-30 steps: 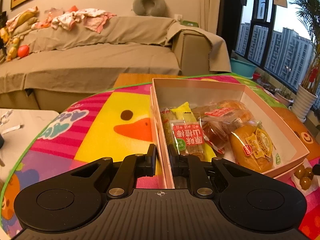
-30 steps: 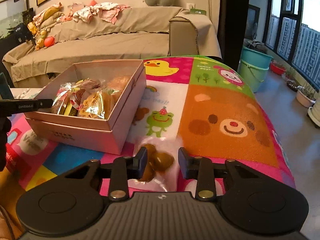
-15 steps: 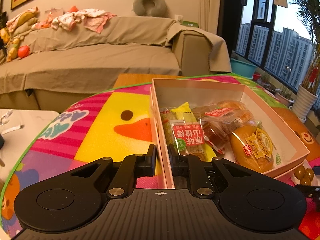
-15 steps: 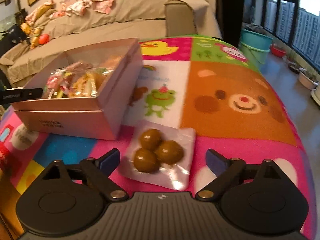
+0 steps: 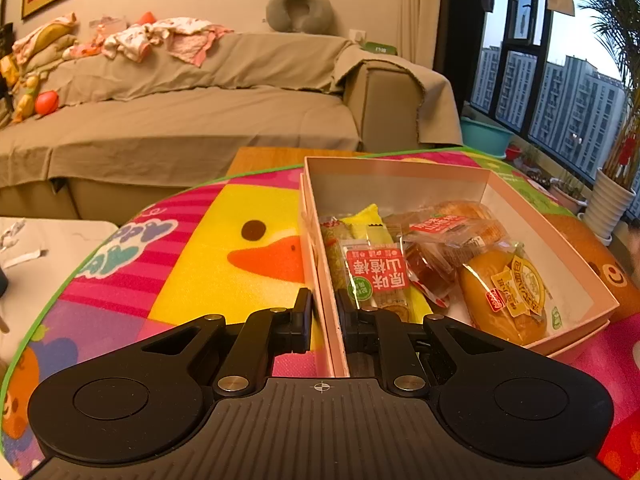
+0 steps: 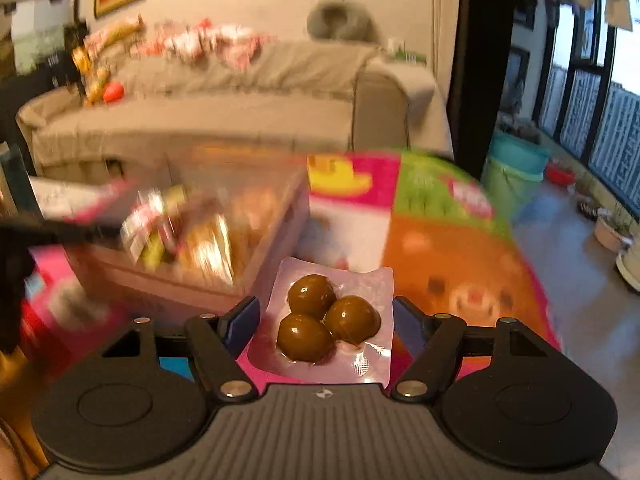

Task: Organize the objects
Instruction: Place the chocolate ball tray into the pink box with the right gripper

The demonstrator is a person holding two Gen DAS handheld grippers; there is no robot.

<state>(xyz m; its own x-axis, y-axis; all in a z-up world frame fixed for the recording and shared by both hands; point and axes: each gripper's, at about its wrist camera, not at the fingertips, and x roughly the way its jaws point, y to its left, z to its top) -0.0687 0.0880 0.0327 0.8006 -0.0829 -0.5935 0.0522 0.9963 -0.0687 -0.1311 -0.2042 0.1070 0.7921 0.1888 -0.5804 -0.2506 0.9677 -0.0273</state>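
your left gripper is clamped on the near wall of the pink box, one finger inside, one outside. box sits on the cartoon mat; open mat to its left up to the green edge, sofa beyond. inside: a red-label snack stick, a yellow cake in wrap and other wrapped snacks — far half is bare. your right gripper has just been closing around the clear pack of three brown balls; pads at its edges, can't tell if they press. pack is just right of the box, w/ free mat further right.
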